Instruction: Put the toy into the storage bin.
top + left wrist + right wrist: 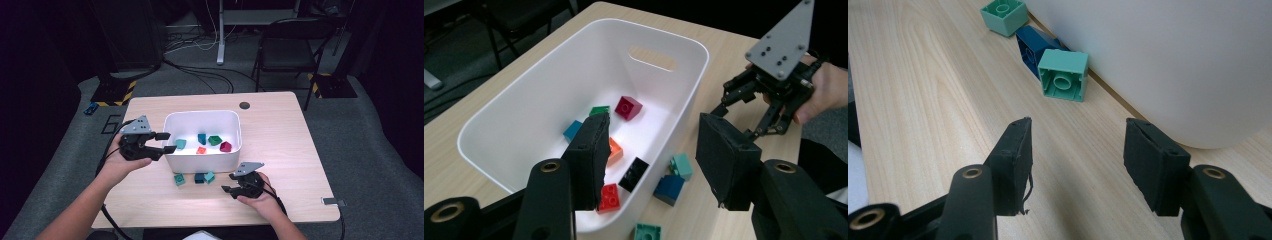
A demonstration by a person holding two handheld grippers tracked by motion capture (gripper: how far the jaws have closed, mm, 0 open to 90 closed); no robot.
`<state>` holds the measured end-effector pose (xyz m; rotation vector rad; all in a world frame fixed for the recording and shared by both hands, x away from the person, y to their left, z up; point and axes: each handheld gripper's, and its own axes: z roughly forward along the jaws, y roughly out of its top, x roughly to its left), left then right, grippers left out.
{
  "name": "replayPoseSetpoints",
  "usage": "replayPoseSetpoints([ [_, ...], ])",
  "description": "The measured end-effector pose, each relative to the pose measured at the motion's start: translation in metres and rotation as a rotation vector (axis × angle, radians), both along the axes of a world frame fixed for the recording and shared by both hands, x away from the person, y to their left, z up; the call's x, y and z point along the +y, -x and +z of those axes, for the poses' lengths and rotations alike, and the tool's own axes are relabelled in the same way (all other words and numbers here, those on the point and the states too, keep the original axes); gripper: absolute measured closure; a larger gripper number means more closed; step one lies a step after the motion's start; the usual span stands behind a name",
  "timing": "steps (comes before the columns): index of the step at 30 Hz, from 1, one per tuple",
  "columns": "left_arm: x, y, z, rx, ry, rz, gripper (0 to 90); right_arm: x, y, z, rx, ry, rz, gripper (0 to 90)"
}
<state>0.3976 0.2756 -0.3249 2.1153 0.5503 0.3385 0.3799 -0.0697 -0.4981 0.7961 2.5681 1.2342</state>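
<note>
- A white bin point(202, 137) stood near the middle of the wooden table point(280, 150), with a handle slot in one end wall.
- Inside the white bin lay loose bricks: a maroon brick point(628, 107), a green brick point(599, 110), an orange brick point(614, 150), a black brick point(634, 173), a red brick point(608, 197) and a blue one partly hidden behind a jaw.
- On the table just outside the bin's near wall lay three more: a dark blue brick point(1035, 44) touching a mint brick point(1064, 75), and a second mint brick point(1004, 16) a little apart.
- The left gripper point(161, 142) hung at the bin's left rim, jaws parted and holding nothing.
- The right gripper point(228, 183) rested low by the bin's near right corner, jaws parted and empty, the mint brick just ahead of them.
- Bare tabletop lay open to the right of the bin and along the near edge.
</note>
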Motion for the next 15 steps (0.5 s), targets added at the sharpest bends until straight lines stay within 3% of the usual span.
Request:
replayPoseSetpoints([
  [9,0.012,0.02,-0.021,0.005,-0.008,0.001,47.2,0.003,0.001,0.0,-0.001,-0.003,0.001,44.8],
  [15,0.017,0.026,-0.039,0.039,0.003,0.012,47.2,0.004,0.001,-0.001,-0.002,0.0,0.005,44.8],
])
